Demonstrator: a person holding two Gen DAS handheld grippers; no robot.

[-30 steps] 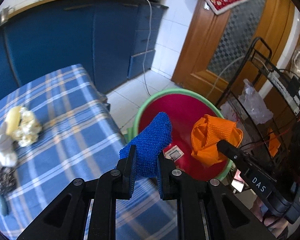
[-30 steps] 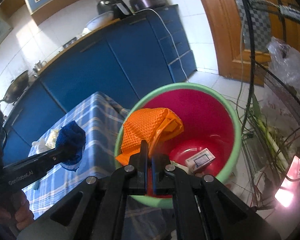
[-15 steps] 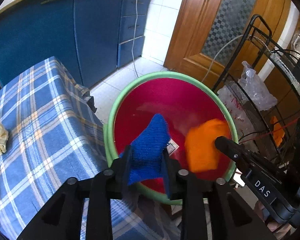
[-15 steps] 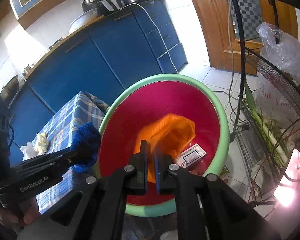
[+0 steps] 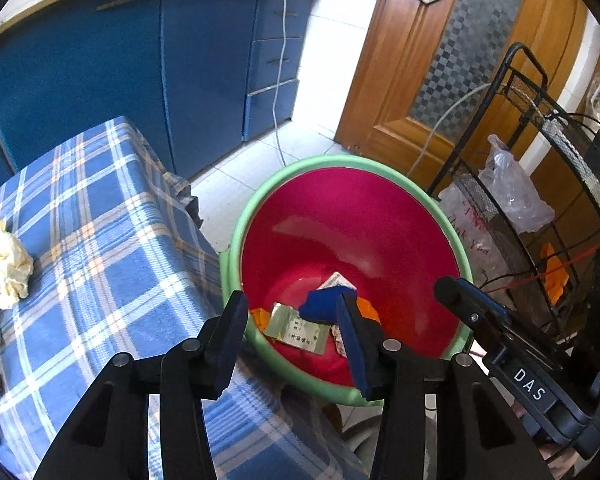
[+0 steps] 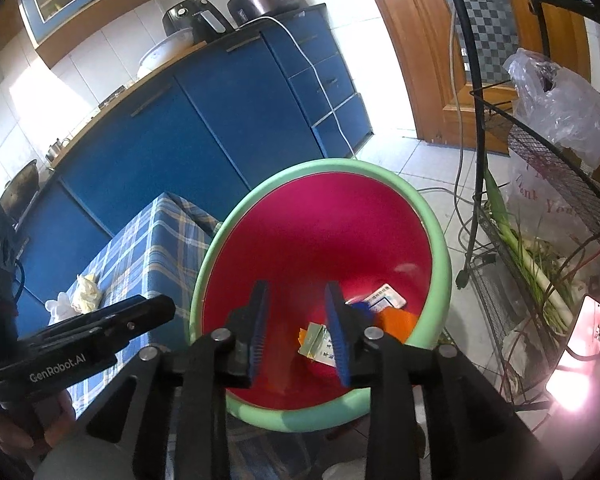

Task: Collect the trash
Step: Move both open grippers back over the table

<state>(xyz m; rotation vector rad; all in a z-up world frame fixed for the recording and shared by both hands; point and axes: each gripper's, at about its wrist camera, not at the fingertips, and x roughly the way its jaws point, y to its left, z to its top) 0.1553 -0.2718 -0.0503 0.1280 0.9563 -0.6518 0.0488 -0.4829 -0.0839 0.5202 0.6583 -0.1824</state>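
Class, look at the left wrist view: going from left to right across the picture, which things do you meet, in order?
Crumpled yellowish paper → blue checked tablecloth → red bucket with green rim → clear plastic bag on the black wire rack.

Bucket (image 5: 236, 236) mouth lies open, hemmed between table (image 5: 100, 240) and wire rack (image 5: 540, 184).

Blue cabinets (image 5: 148, 68), white floor tiles (image 5: 236, 184), wooden door (image 5: 432, 60), sunlit kitchen.
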